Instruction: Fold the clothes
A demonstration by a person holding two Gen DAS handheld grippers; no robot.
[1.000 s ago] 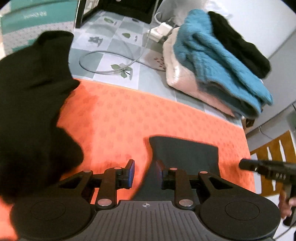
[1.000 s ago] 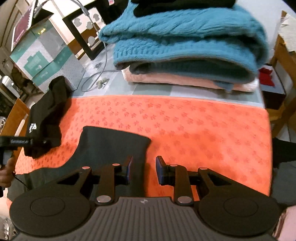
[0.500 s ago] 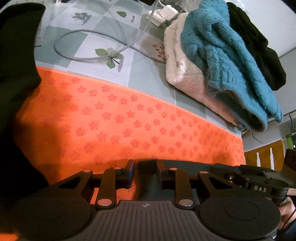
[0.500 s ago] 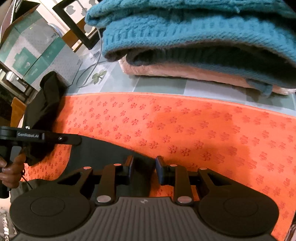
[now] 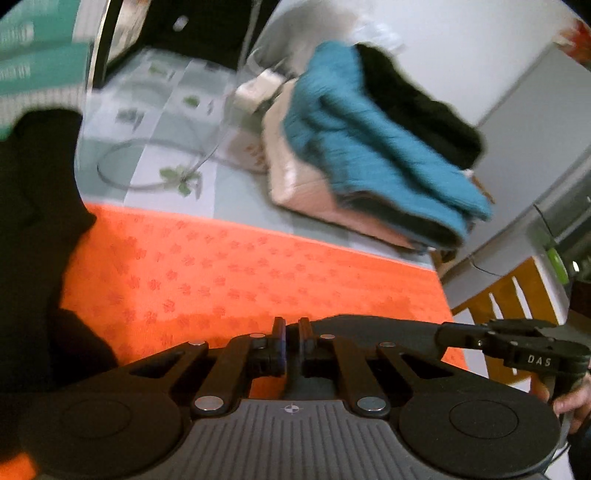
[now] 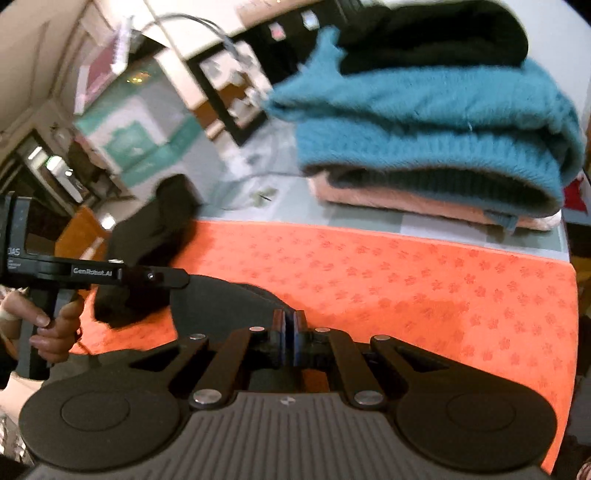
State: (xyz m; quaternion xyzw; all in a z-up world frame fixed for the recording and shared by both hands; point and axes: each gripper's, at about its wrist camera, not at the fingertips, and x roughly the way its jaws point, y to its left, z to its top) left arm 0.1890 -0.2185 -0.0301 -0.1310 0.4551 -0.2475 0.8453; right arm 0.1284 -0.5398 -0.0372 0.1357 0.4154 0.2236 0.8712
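A dark grey garment [image 6: 221,306] lies on the orange paw-print mat [image 6: 424,280]; it also shows in the left wrist view [image 5: 369,326]. My right gripper [image 6: 289,325] is shut on the garment's near edge. My left gripper [image 5: 291,332] is shut on the garment's edge too, its jaws nearly together. Each gripper appears in the other's view, the left gripper [image 6: 177,277] at the garment's left side, the right gripper [image 5: 447,334] at its right. The cloth under the jaws is mostly hidden.
A folded stack of teal [image 6: 436,122], pink [image 6: 406,201] and black [image 6: 436,33] knitwear sits behind the mat. A black garment [image 5: 33,240] lies at the mat's left end. A cable [image 5: 155,162] loops on the tablecloth. Boxes [image 6: 140,144] stand beyond.
Both grippers went from open to shut on the dark grey garment's edge. Both views have tilted up and blurred, so the garment edge appears lifted slightly off the mat.
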